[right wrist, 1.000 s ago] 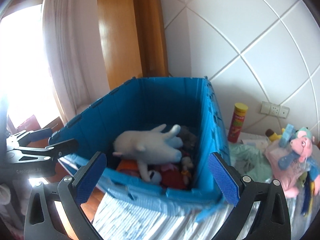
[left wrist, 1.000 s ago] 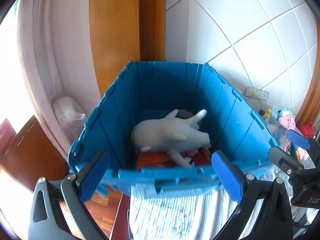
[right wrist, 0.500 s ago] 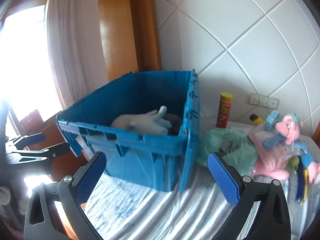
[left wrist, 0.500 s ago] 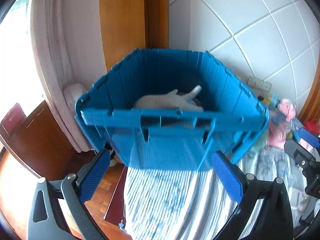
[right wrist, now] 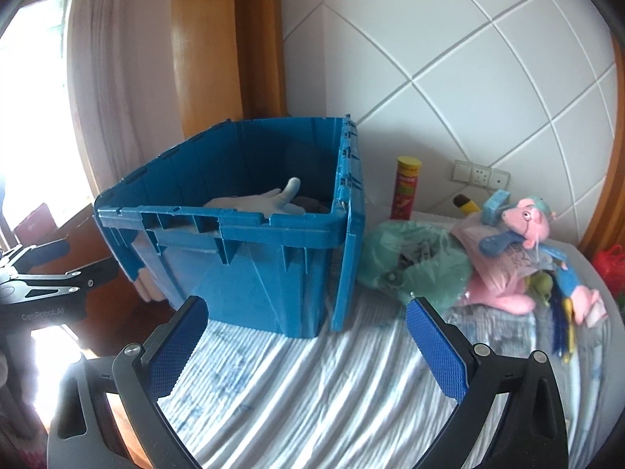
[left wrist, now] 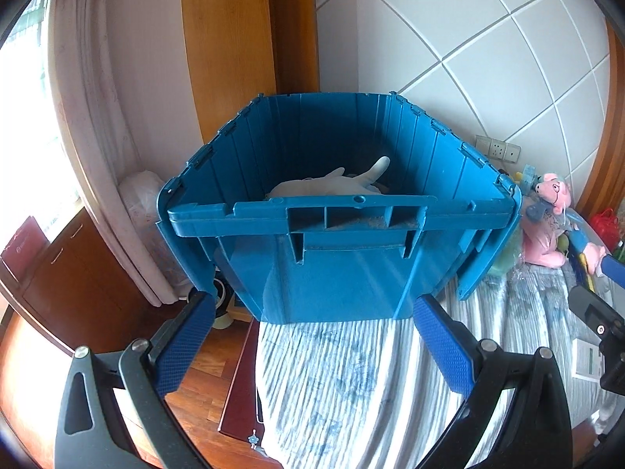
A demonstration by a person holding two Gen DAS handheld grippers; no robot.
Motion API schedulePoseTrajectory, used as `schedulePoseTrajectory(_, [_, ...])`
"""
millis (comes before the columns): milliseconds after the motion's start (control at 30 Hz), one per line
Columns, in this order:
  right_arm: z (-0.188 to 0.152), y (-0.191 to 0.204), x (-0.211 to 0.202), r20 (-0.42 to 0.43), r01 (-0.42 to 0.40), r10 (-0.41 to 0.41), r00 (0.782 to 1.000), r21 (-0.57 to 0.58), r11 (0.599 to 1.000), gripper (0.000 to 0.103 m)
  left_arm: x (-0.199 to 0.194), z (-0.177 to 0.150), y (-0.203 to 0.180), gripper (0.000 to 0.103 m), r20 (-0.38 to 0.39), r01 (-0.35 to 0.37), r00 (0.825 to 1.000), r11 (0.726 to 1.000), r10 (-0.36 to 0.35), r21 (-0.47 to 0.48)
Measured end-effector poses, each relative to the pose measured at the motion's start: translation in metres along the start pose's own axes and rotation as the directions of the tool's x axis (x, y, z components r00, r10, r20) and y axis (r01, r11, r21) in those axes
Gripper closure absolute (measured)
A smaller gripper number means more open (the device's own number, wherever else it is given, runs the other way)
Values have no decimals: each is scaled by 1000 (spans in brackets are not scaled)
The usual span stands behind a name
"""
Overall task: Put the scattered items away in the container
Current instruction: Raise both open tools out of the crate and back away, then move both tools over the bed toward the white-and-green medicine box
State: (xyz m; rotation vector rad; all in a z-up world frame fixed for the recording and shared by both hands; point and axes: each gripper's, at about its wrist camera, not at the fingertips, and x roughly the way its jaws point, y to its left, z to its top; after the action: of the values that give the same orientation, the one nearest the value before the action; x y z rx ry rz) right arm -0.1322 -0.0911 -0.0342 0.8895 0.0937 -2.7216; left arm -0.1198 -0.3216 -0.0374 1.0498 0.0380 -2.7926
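Observation:
A blue plastic crate stands on a striped bed cover. A white plush toy lies inside it, mostly hidden by the rim. My left gripper is open and empty, in front of the crate's near wall. My right gripper is open and empty, in front of the crate's right corner. A pink plush pig, a green plastic bag and a red and yellow snack can lie to the right of the crate.
The striped bed cover spreads in front of the crate. A wooden floor and a dark cabinet lie to the left. A tiled wall with sockets stands behind. A red bag sits at far right.
Both grippers have pulled back and dropped lower from above the crate. The crate's outer wall now faces me and hides most of its contents. Both grippers stayed open.

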Motion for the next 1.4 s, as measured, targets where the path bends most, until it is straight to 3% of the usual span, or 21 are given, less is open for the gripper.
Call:
schedulePoseTrajectory(333, [-26,0,-25,-22,105,-104,994,45,993,0,-2,-14,-10,0,-7,57,998,996,-56,68])
schedulePoseTrajectory(633, [-59,-46,-53,-58,181,-175,983,130,975,0,-8,-26,-59,0,-25,129,992,984,-127,121])
schedulePoseTrajectory(900, [-86,-124,-94,-55,215,-208,977,163,963,0,-33,-44,-135,0,-16,161,987,980,-160,117])
schedulePoseTrajectory(1267, [-155,-268,-146,-126,231,-207,970,219,948,0,-57,-99,-278,0,-107,247,966,961,-234,122])
schedulePoseTrajectory(1400, [-182,-317,-160,-163,262,-223,961,275,925,0,-54,-109,-324,0,-139,265,960,952,-245,153])
